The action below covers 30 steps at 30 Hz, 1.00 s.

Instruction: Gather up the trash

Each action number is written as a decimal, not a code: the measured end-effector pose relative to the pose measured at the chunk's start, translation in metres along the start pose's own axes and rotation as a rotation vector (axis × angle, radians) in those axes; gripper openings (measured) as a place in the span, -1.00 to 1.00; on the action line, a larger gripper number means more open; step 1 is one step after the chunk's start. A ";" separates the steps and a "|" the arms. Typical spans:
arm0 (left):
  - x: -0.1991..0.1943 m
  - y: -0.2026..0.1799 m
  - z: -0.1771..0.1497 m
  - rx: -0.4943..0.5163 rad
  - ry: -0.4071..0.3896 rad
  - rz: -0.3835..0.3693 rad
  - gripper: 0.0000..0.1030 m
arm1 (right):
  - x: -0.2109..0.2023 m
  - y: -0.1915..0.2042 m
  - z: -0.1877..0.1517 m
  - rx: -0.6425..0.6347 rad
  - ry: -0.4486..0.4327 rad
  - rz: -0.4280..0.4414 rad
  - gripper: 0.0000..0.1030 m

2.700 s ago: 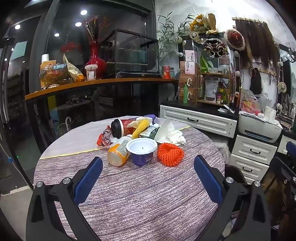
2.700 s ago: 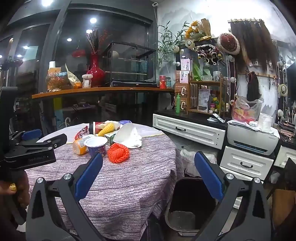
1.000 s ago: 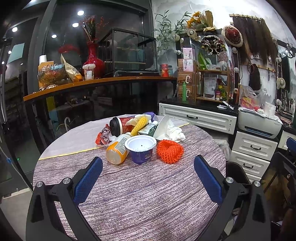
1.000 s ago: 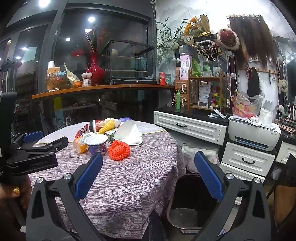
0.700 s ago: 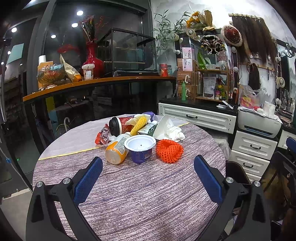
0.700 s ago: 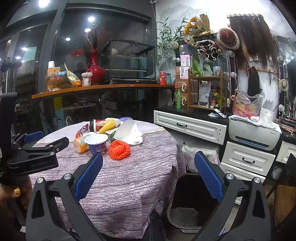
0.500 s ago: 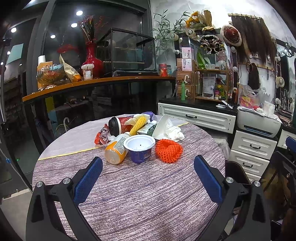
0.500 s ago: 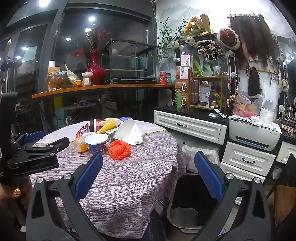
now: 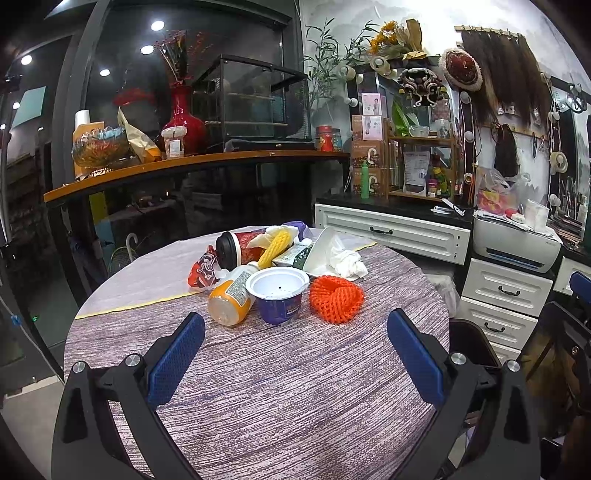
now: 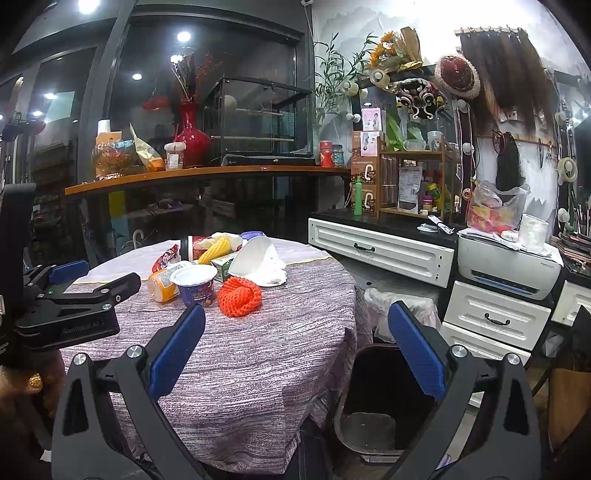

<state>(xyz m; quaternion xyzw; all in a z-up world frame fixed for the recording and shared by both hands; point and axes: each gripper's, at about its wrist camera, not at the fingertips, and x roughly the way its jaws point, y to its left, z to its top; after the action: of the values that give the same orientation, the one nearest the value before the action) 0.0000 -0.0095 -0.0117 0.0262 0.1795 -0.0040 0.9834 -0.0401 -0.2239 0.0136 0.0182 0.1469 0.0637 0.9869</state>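
Comparing with a moment ago, I see nothing picked: left gripper [image 9: 295,343] and right gripper [image 10: 297,341] both spread empty, orange net [image 9: 336,298] untouched, bin [image 10: 388,398] waiting.

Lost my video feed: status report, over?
Left gripper and right gripper open, empty. Trash pile untouched on table. Bin beside table. Path clear.

Dark glass wall [image 9: 122,122], wooden shelf [image 9: 192,166], white drawers [image 10: 380,251], ceiling spotlights [image 9: 157,26].
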 end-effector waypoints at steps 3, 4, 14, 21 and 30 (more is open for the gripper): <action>0.000 0.000 0.000 -0.002 -0.001 -0.003 0.90 | 0.000 0.001 -0.001 -0.001 0.001 0.000 0.90; 0.000 0.000 0.000 0.000 0.000 -0.001 0.90 | 0.000 0.001 -0.001 -0.001 0.002 0.000 0.90; 0.000 0.000 0.001 0.000 0.001 -0.001 0.90 | 0.000 0.002 -0.001 -0.001 0.004 0.000 0.90; 0.000 -0.001 0.000 0.001 0.000 0.000 0.90 | 0.000 0.004 -0.002 -0.002 0.006 0.001 0.90; 0.001 0.000 0.000 0.001 0.004 -0.002 0.90 | 0.001 0.005 -0.003 -0.007 0.013 0.003 0.90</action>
<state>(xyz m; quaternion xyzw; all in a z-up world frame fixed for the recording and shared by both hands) 0.0007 -0.0097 -0.0120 0.0265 0.1813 -0.0049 0.9831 -0.0404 -0.2190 0.0105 0.0146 0.1528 0.0659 0.9860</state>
